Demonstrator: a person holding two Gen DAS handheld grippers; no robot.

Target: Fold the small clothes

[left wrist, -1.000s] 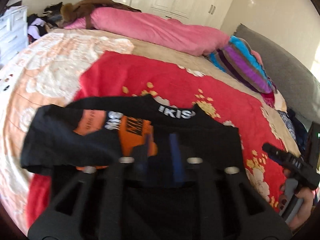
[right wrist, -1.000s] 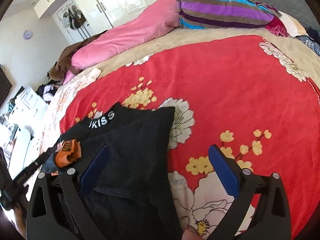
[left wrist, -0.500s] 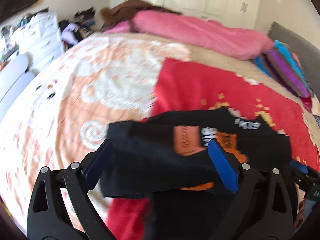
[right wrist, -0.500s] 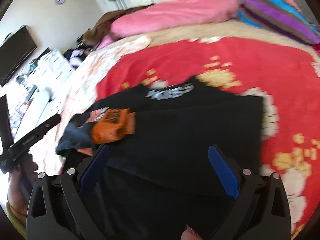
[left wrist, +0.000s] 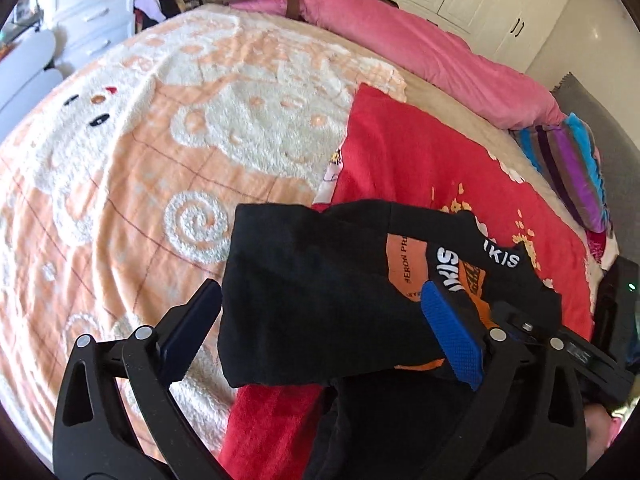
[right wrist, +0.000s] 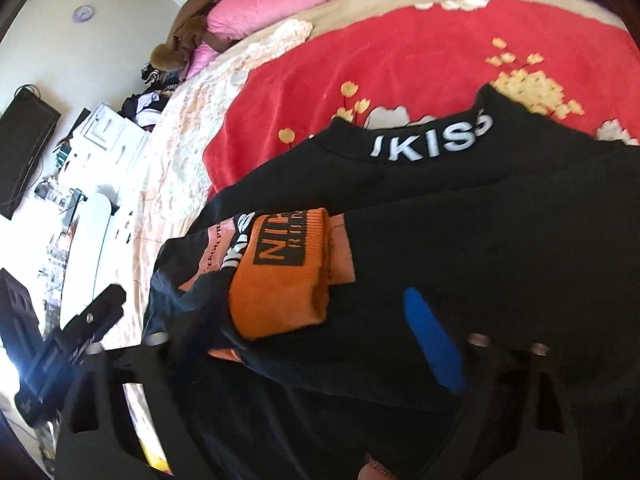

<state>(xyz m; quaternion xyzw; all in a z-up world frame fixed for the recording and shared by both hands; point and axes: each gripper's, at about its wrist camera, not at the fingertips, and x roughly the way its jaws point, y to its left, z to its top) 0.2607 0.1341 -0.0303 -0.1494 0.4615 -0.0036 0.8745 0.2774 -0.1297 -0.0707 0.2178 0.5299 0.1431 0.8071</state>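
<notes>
Between your left gripper wide-spread blue pads: black cotton top with orange print, sleeves folded in, on red floral blanket. Right gripper over orange cuff; closure unclear. Next: grip hem, fold toward collar

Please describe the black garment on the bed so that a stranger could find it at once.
On the bed, a red flowered blanket lies beside a peach and white one. The black garment lies across their border. Only it has white collar lettering and an orange cuff.
</notes>
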